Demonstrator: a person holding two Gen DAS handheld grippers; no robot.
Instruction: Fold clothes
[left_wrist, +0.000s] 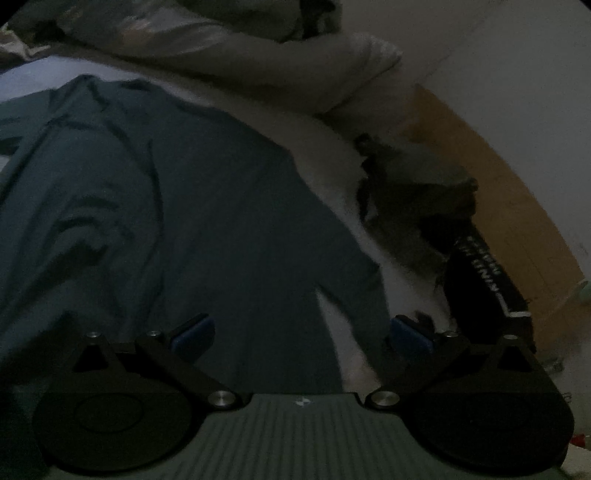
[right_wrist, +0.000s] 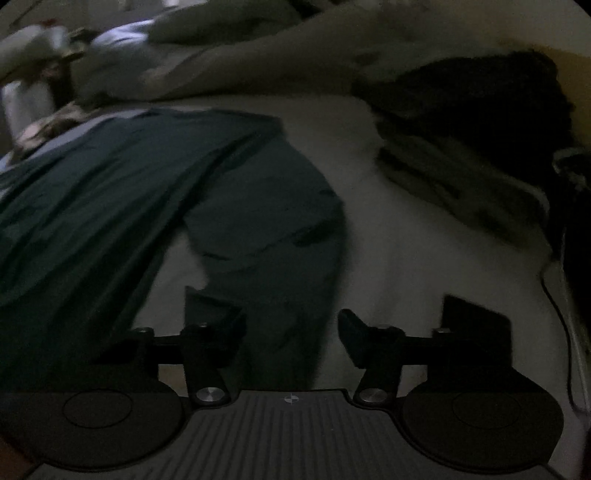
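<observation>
Mounted on each gripper, angled down and close over the bed (left_wrist: 332, 155), both overlapping on the dark green garment (left_wrist: 203, 221) (right view nearer its sleeve).

You see a dark green shirt (left_wrist: 207, 206) of soft, matt cloth lying on a pale bed sheet (right_wrist: 406, 258) that looks smooth. Your left hand-held gripper (left_wrist: 301, 338) is matt black plastic with shiny metal bolts and blue rubbery pads (left_wrist: 194, 338).
</observation>
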